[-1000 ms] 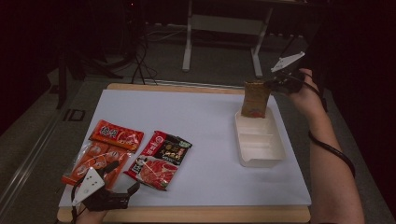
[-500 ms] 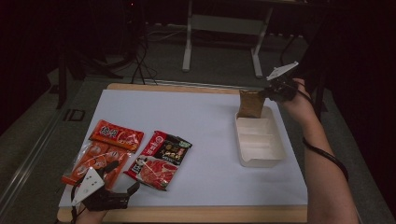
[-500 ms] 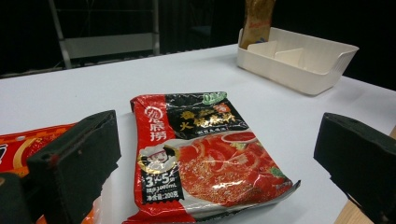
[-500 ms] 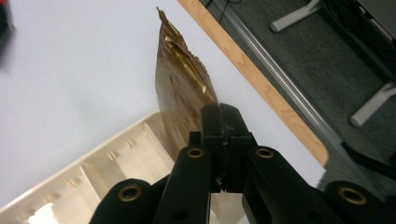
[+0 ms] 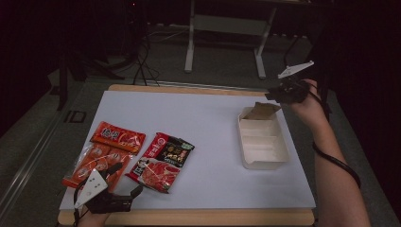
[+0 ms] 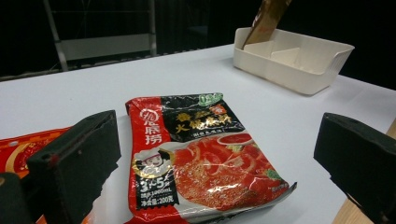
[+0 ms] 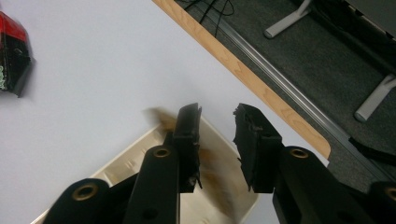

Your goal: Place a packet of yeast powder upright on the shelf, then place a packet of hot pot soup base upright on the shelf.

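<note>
A: Start with the biggest thing. What's the white sheet (image 5: pixel 208 123) carrying?

B: It covers the wooden table (image 5: pixel 189 218) almost edge to edge. On its right side sits the cream tray (image 5: pixel 265 153), with a divider splitting it into compartments. On the left side lie four packets, and they come in descending size too: an orange packet (image 5: pixel 97 163) nearest the left edge, another red-orange packet (image 5: pixel 118 136) just behind it, then the black-and-red soup packet (image 5: pixel 172 149) partly overlapping a red one (image 5: pixel 155 175).

A: And the brown pouch (image 5: pixel 262 111)?

B: It is in the tray's far compartment, leaning tilted against the far wall, with its top above the rim. In the left gripper view the same pouch (image 6: pixel 268 18) slants up out of the tray (image 6: pixel 299 60).

A: Is the right gripper (image 5: pixel 276 94) holding it?

B: No. Its jaws have just been opening, and in the right gripper view the right gripper (image 7: pixel 217 119) shows a plain gap with nothing between the pads; the pouch (image 7: pixel 210 168) is a brown blur below them, inside the tray (image 7: pixel 140 158). The person's hand (image 5: pixel 309 106) keeps it above the tray's far end.

A: The left gripper (image 5: pixel 125 189)?

B: Low at the near table edge (close to the orange packet), jaws spread wide and empty. Its own view, where the gripper (image 6: pixel 217 154) frames the scene, has the soup packet (image 6: pixel 201 154) lying flat between the two pads, untouched.
</note>
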`<state>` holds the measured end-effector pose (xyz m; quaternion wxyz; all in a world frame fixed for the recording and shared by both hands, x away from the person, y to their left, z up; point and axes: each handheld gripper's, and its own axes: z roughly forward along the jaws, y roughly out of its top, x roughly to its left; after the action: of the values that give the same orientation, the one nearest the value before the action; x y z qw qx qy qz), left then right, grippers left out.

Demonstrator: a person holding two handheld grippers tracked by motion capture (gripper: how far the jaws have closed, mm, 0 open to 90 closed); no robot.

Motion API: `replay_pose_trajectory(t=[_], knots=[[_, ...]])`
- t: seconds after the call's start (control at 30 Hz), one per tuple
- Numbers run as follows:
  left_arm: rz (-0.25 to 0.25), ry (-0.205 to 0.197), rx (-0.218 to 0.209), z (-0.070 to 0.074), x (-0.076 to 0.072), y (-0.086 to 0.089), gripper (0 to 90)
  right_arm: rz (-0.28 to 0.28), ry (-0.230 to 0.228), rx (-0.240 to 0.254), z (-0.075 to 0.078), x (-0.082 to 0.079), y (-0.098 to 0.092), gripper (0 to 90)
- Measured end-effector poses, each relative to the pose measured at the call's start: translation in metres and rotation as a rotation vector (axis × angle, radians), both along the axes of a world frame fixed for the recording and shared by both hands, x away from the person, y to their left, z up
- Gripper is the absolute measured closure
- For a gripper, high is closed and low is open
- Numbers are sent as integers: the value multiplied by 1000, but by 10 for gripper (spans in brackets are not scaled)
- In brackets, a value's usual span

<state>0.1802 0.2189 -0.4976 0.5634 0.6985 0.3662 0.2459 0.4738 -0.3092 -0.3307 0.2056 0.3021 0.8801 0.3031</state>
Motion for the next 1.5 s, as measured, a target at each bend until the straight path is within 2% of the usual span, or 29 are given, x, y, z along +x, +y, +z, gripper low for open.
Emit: replay_pose_trajectory(t=[0.2, 0.4, 0.5, 0.67, 0.7, 0.77, 0.83, 0.87, 0.97, 1.1, 1.17, 1.2, 1.33, 1.37, 1.5], knots=[[-7, -1, 6, 1, 0, -2, 10, 11, -21, 55, 7, -14, 3, 641], [-14, -3, 6, 2, 1, -3, 11, 50, -36, 149, 13, -32, 14, 540], [-17, 5, 16, 2, 2, -4, 11, 83, -41, 208, 12, -48, 23, 407], [-30, 1, 28, 4, 2, -6, 11, 62, -63, 244, 3, -69, 37, 159], [-33, -1, 28, 5, 2, -7, 11, 47, -63, 252, 1, -74, 40, 132], [-38, -18, 22, 7, 2, -8, 11, 56, -49, 292, -3, -82, 45, 121], [-45, 3, 16, 10, 2, -10, 11, 61, -61, 312, -7, -91, 49, 111], [-45, 3, 16, 10, 2, -10, 11, 61, -61, 312, -7, -91, 49, 111], [-70, 1, 24, 11, 1, -12, 11, 105, -58, 353, -14, -105, 53, 138], [-105, 28, 38, 14, 0, -18, 11, 137, -66, 355, -20, -123, 58, 150], [-112, 44, 50, 16, 0, -20, 11, 160, -50, 383, -24, -133, 58, 176], [-114, 51, 54, 17, 0, -20, 11, 172, -57, 390, -27, -139, 58, 178], [-122, 78, 33, 23, 2, -20, 11, 218, -88, 383, -37, -158, 58, 151], [-123, 80, 30, 25, 3, -19, 11, 209, -99, 377, -42, -166, 57, 147], [-121, 84, 32, 29, 7, -18, 11, 194, -99, 404, -51, -179, 53, 154]])
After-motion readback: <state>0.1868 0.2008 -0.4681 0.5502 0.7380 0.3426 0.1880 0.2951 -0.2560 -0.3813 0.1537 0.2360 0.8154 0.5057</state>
